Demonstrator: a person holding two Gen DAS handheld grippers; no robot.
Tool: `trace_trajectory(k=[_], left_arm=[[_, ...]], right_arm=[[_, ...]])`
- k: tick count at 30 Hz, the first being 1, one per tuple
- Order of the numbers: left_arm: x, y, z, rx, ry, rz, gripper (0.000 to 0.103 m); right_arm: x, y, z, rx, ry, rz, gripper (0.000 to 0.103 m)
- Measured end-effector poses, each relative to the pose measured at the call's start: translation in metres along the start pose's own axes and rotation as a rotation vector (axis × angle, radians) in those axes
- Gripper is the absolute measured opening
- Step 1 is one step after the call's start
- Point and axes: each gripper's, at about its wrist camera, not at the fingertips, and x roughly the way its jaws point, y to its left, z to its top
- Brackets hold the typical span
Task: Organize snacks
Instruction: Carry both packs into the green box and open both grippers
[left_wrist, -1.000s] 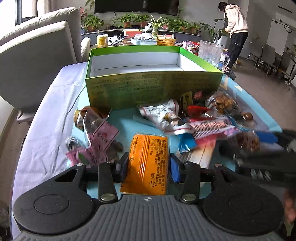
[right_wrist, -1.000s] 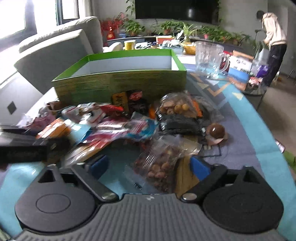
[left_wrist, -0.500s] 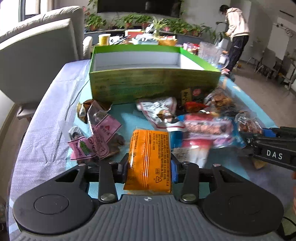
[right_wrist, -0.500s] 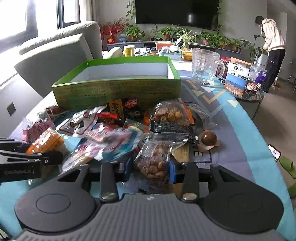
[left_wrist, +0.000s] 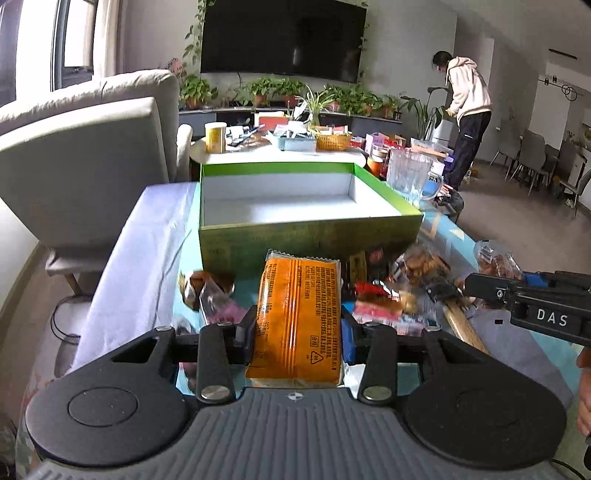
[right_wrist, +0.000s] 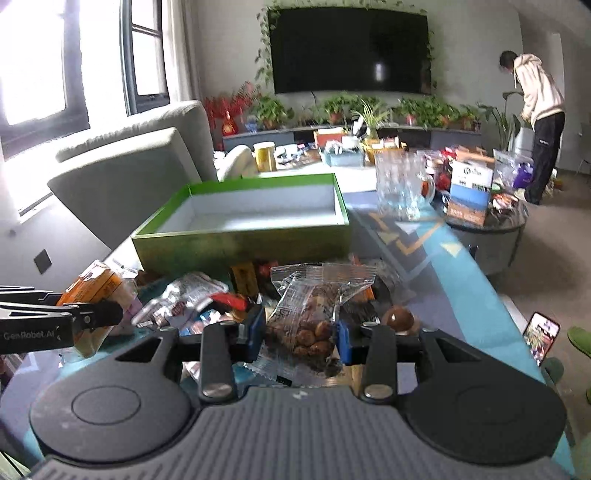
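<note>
My left gripper (left_wrist: 298, 334) is shut on an orange snack packet (left_wrist: 298, 317) and holds it above the table, in front of the open green box (left_wrist: 310, 240). My right gripper (right_wrist: 300, 334) is shut on a clear bag of brown nuts (right_wrist: 314, 314), also lifted. The box (right_wrist: 240, 242) has a white inside with nothing in it. A heap of loose snack packets (right_wrist: 195, 299) lies on the table before the box. The right gripper shows in the left wrist view (left_wrist: 484, 290), and the left gripper shows in the right wrist view (right_wrist: 110, 314) with the orange packet (right_wrist: 92, 291).
A glass jug (right_wrist: 400, 188) stands right of the box. A round brown wrapped snack (right_wrist: 398, 319) lies on the table at right. A grey armchair (left_wrist: 85, 166) stands left of the table. A phone (right_wrist: 541, 338) lies by the right edge. A person (left_wrist: 467, 114) stands far back.
Both grippers closed on their packets and lifted them off the table. The view rose and the box now sits lower in the frames.
</note>
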Motion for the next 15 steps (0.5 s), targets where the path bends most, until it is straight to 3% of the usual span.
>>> trace_trajectory(k=[9, 15], left_arm=[[0.018, 0.001, 0.028, 0.012, -0.036, 0.027, 0.039], [0.036, 0.006, 0.058, 0.013, -0.078, 0.083, 0.039]], right_arm=[[0.013, 0.01, 0.034, -0.051, -0.086, 0.053, 0.037], [0.033, 0.013, 0.064, -0.061, -0.145, 0.065, 0.037]])
